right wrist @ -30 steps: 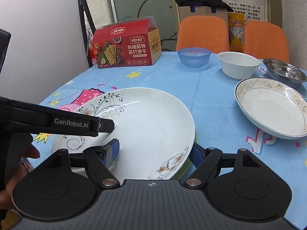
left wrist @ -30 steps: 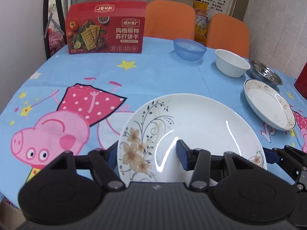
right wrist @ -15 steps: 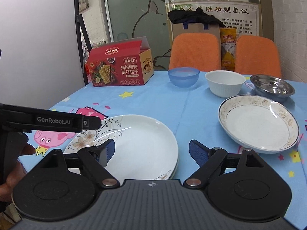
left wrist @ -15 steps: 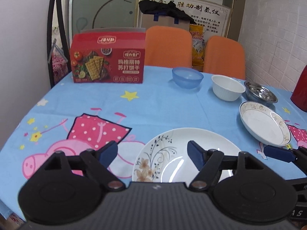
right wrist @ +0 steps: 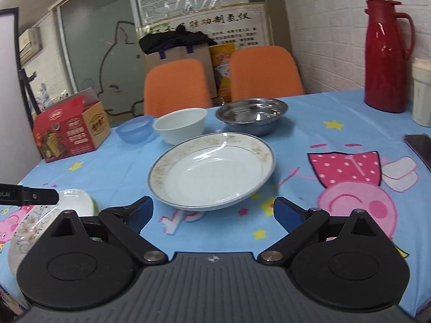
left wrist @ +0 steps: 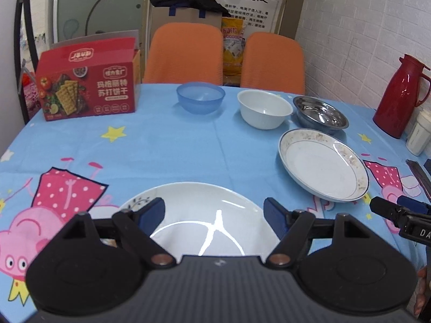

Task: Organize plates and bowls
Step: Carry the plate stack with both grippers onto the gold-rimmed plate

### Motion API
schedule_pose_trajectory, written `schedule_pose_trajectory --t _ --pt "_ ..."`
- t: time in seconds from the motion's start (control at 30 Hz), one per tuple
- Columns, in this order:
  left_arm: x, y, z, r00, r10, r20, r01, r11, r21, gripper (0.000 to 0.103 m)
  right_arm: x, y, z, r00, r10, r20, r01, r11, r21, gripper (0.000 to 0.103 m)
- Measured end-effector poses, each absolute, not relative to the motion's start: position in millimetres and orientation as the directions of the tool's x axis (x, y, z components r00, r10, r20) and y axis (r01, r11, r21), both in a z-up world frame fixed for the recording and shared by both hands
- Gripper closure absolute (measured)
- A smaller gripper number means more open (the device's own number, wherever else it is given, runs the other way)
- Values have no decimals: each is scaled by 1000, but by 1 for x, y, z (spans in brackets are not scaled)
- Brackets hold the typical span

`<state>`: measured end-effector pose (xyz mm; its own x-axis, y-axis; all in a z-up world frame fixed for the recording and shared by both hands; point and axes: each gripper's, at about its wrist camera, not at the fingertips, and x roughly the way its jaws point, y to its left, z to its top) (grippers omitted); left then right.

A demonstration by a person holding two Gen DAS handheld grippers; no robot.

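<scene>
A large white floral plate (left wrist: 199,210) lies on the table's near side, under my open, empty left gripper (left wrist: 215,215); its edge shows in the right wrist view (right wrist: 75,202). A deep white dish with a speckled rim (left wrist: 323,165) (right wrist: 212,169) lies to the right, just ahead of my open, empty right gripper (right wrist: 212,215). Behind stand a blue bowl (left wrist: 200,101) (right wrist: 134,132), a white bowl (left wrist: 264,109) (right wrist: 180,126) and a steel bowl (left wrist: 320,114) (right wrist: 252,114).
A red cracker box (left wrist: 86,80) stands at the back left. A red thermos (left wrist: 401,94) (right wrist: 385,56) and a white cup (right wrist: 421,91) stand at the right. A dark phone (right wrist: 420,145) lies near the right edge. Two orange chairs (left wrist: 186,51) are behind the table.
Both grippers have pulled up and back from the floral plate, which stays on the table. The right gripper has swung right and now faces the speckled dish.
</scene>
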<state>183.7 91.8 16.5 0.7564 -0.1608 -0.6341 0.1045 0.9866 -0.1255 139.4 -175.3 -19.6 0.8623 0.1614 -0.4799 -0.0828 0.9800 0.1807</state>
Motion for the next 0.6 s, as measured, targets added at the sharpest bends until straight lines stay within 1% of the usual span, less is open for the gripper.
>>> schedule_pose_trajectory --t 0.1,0.2,0.3,0.37,0.5,0.6 --pt "202 75 17 734 -203 -648 142 979 -147 29 151 -188 -25 853 146 -501 -52 979 196 0" --pt "229 57 17 697 -251 -672 193 968 -162 28 171 -195 -29 843 155 -516 -56 978 203 0" --pt "265 37 12 654 -286 -701 226 957 -180 27 194 -198 -30 838 156 -523 -64 980 189 0" --pt "293 25 5 616 -303 -727 236 952 -197 26 213 -199 -32 825 154 -544 -64 982 180 0" --pt "337 4 -10 562 -303 -770 218 952 -215 26 240 -197 -40 795 156 -587 -72 984 164 0" --pt "355 -10 -20 533 -299 -792 229 952 -205 26 249 -196 -46 777 161 -609 -79 984 159 0"
